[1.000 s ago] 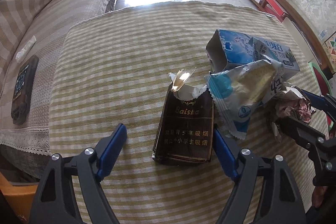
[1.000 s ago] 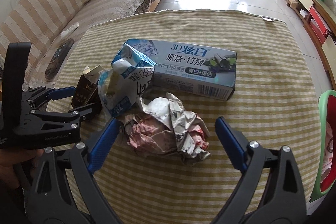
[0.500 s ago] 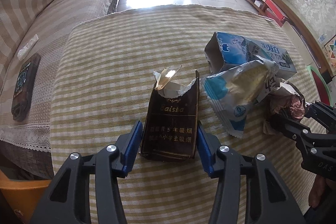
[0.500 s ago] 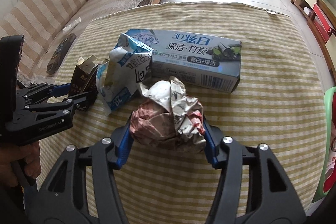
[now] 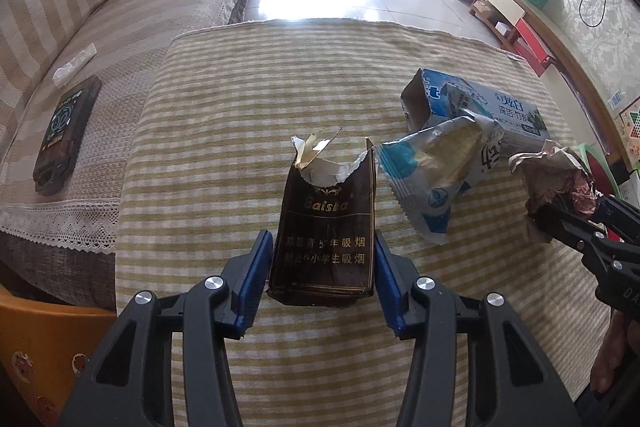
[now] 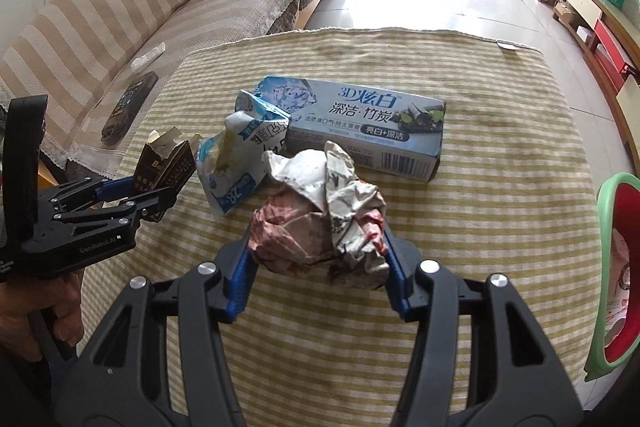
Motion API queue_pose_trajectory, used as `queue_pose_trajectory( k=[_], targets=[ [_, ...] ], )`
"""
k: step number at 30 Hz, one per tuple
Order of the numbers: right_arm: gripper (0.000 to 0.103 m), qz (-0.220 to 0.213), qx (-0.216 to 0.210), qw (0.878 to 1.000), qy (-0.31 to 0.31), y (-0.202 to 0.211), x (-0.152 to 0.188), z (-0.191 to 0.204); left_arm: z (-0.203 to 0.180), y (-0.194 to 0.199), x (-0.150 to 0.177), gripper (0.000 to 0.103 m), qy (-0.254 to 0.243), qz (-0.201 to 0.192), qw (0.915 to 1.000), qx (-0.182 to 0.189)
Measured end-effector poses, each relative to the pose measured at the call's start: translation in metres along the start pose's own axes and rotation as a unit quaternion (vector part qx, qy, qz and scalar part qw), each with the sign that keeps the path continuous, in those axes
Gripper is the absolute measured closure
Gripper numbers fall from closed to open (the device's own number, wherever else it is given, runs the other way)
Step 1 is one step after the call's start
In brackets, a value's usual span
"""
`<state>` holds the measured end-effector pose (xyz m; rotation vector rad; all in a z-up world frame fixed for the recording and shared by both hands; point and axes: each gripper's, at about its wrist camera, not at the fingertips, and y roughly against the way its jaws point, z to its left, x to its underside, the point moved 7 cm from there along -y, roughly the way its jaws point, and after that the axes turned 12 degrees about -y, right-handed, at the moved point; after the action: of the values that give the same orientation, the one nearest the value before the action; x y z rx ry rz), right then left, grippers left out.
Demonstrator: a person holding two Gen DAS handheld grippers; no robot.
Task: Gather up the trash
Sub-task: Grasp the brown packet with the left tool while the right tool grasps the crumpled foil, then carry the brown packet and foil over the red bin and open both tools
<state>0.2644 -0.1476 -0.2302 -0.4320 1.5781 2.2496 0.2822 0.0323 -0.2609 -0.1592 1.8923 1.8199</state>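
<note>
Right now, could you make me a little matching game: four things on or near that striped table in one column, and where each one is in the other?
Things:
1. dark cigarette pack
2. crumpled paper ball
3. toothpaste box
4. remote control

Places:
A. on the sofa
B. clamped in the right gripper
C. lying free on the striped tablecloth
D. clamped in the left gripper

Pairs: 1-D, 2-B, 3-C, 4-A

Left gripper [image 5: 323,269] (and right gripper [image 6: 316,265]) clamped.
</note>
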Motion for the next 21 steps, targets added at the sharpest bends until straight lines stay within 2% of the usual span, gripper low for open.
queue_pose_trajectory(
  k=[3,11,15,21],
  targets=[
    [0.050,-0.008,0.000,1.000,0.002,0.011,0.000,0.000,0.002,0.008,0.002,0.057,0.005,-0.005,0.9999,-0.011],
    [0.050,-0.029,-0.004,1.000,-0.001,0.037,-0.001,-0.002,-0.006,0.040,-0.003,0.057,0.011,-0.037,0.9992,-0.010],
    [0.050,-0.041,-0.006,0.999,-0.003,0.052,-0.001,-0.004,-0.010,0.059,-0.003,0.057,0.004,-0.052,0.9982,-0.030],
    [0.050,-0.057,-0.011,0.998,-0.004,0.073,-0.003,-0.008,-0.018,0.087,-0.006,0.057,0.007,-0.073,0.9970,-0.024]
  ],
)
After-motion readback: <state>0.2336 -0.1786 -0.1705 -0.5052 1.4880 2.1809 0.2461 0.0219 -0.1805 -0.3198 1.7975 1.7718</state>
